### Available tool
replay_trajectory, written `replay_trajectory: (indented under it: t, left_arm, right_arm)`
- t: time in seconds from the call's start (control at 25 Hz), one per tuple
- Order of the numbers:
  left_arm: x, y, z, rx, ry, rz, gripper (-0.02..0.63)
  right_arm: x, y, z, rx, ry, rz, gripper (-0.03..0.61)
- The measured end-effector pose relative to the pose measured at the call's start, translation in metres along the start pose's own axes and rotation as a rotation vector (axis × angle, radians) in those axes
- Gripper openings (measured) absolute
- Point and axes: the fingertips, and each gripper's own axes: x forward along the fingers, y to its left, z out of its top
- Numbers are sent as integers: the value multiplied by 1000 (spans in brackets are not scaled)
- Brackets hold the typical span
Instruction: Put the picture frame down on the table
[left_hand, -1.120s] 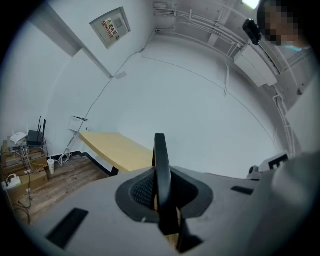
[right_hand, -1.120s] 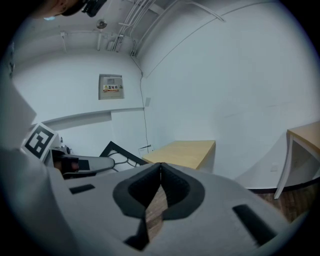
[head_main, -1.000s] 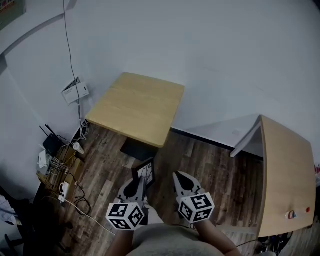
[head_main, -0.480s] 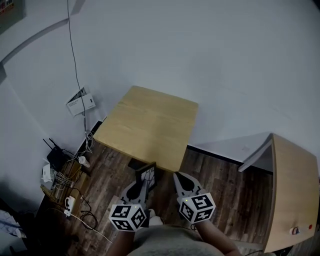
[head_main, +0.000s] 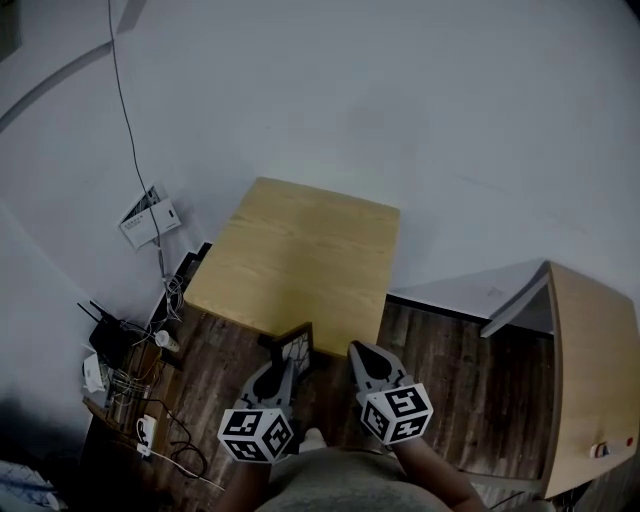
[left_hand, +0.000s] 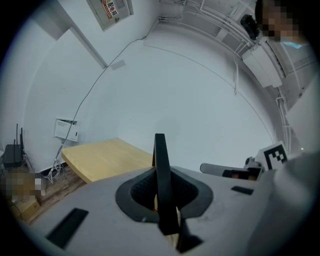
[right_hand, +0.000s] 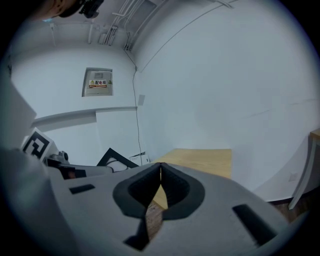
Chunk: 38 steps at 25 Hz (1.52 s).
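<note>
The picture frame (head_main: 294, 345) is a small dark frame held upright. My left gripper (head_main: 287, 368) is shut on its lower edge. In the left gripper view the frame (left_hand: 160, 150) stands edge-on between the jaws of that gripper (left_hand: 161, 192). The light wooden table (head_main: 300, 255) lies just beyond the frame, which hangs near its front edge above the floor. My right gripper (head_main: 362, 357) is beside the left one, shut with nothing in it. In the right gripper view its tips (right_hand: 160, 169) meet, with the frame (right_hand: 116, 158) off to the left and the table (right_hand: 202, 159) ahead.
A second wooden table (head_main: 590, 370) stands at the right. By the left wall are a router, cables and a power strip (head_main: 120, 360). A small white box (head_main: 150, 215) hangs on the wall. A white wall backs the table, over dark wood flooring (head_main: 450, 370).
Both grippers and the frame have come closer to the table, which now looks larger and nearer in the head view. The grip on the frame is unchanged.
</note>
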Motion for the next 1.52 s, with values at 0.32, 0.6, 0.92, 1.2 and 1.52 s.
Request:
replay_trajectory:
  t: [0.32, 0.6, 0.92, 1.2, 1.52]
  left_arm:
    - [28, 22, 14, -18, 12, -24, 38]
    - [62, 30, 16, -26, 33, -29, 38]
    - [120, 54, 18, -69, 55, 11, 38]
    - [172, 69, 23, -115, 62, 47, 38]
    - [224, 87, 17, -178, 93, 87, 38]
  right_arm:
    - [23, -8, -2, 4, 24, -38, 0]
    - [46, -23, -4, 9, 52, -32, 0]
    - [102, -56, 11, -8, 63, 13, 0]
    - [151, -84, 28, -11, 85, 60, 0]
    - [191, -108, 28, -12, 141, 100, 0]
